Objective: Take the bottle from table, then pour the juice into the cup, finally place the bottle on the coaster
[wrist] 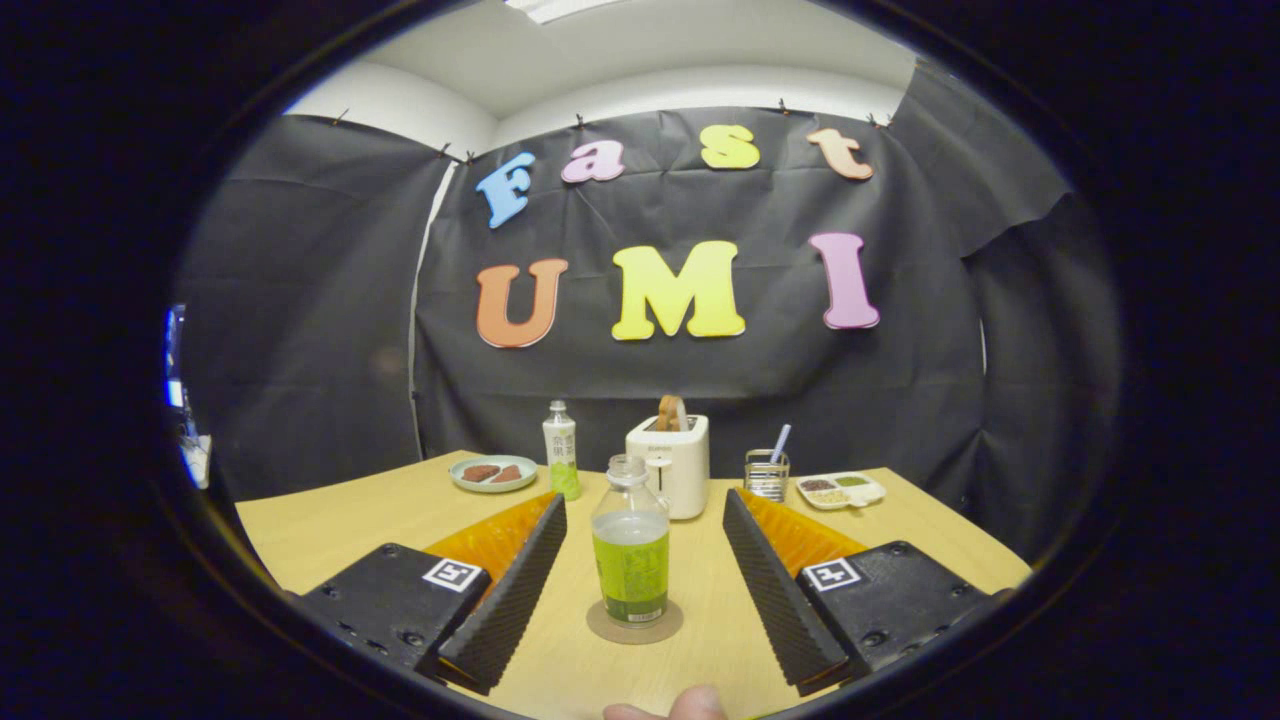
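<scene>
Tongs point(645, 520) stand spread wide apart in the gripper view, both fingers clear of everything, gripping nothing. The bottle point(631, 545) stands upright between the two fingers, apart from each of them, with open gaps on either side. It is uncapped and holds green juice to a little over half its height, with a green label around the lower part. It rests on the round coaster point(634, 625), whose rim shows around the bottle's base on the pale wooden desk point(340, 525). Beyond the fingers, a second bottle point(561, 452) with a white cap and a white and green label stands upright, its foot partly hidden behind the left finger. Just beside it lies a light green plate point(493, 474) with two brownish pieces on it, too small to identify. Behind the open bottle stands a white toaster point(672, 462) with a slice sticking out of the top; its lower front is hidden by the bottle's neck. To the right of the toaster is a small wire holder point(767, 473) with a straw-like stick in it, partly cut off by the right finger, and then a white divided dish point(841, 490) with small heaps that are hard to make out. A fingertip point(695, 704) shows nearest the camera, cut off.
</scene>
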